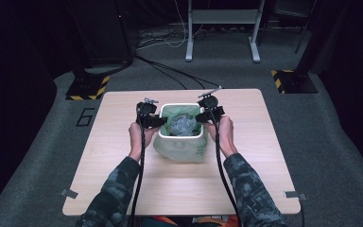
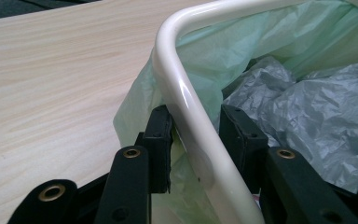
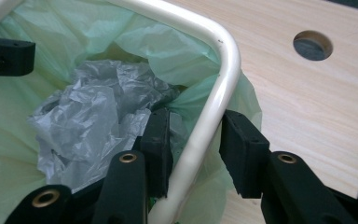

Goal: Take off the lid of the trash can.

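White plastic bin (image 1: 180, 140) with rounded corners, lined with a pale green plastic bag (image 1: 172, 112) and holding crumpled grey plastic film (image 1: 183, 126), stands near the middle of the light wooden table (image 1: 118, 156). Left gripper (image 2: 195, 140) straddles the bin's left rim, one jaw outside against the bag, one inside. Right gripper (image 3: 193, 144) straddles the right rim likewise; whether either pair of pads presses I cannot tell.
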`<state>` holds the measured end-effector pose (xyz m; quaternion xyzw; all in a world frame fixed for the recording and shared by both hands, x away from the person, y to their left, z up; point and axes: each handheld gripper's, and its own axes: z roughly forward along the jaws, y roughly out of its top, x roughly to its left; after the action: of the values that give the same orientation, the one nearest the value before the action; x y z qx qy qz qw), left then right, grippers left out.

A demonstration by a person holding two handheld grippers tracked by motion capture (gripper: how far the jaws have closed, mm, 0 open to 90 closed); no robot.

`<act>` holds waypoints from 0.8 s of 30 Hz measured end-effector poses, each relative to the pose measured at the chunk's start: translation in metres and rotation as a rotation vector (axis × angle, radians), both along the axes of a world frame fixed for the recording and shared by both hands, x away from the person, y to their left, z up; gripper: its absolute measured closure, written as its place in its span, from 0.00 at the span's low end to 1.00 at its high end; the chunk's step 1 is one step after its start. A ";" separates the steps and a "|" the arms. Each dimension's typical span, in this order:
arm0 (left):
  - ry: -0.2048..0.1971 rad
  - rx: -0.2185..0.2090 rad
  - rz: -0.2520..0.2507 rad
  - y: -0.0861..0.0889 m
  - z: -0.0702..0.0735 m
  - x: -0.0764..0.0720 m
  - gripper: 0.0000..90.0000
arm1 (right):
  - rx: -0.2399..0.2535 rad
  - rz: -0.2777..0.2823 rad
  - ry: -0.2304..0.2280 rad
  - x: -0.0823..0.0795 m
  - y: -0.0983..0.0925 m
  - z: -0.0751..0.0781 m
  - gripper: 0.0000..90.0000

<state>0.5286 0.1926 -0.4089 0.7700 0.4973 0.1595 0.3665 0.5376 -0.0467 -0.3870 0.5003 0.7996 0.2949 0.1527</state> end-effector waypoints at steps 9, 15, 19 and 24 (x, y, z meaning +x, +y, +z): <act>-0.023 0.026 0.006 -0.002 0.003 -0.001 0.72 | -0.008 0.000 -0.007 0.002 0.002 0.000 0.72; -0.077 0.059 -0.007 -0.005 0.007 -0.004 0.72 | 0.014 0.008 0.009 0.004 -0.002 -0.001 0.73; -0.058 0.042 -0.015 -0.003 0.005 -0.001 0.71 | 0.082 0.002 0.032 0.008 -0.008 -0.003 0.73; -0.033 0.023 -0.011 -0.002 0.004 0.000 0.72 | 0.003 -0.001 -0.030 0.000 -0.001 0.006 0.72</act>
<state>0.5284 0.1904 -0.4051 0.7744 0.4849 0.1758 0.3665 0.5379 -0.0480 -0.3805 0.4963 0.7967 0.3033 0.1640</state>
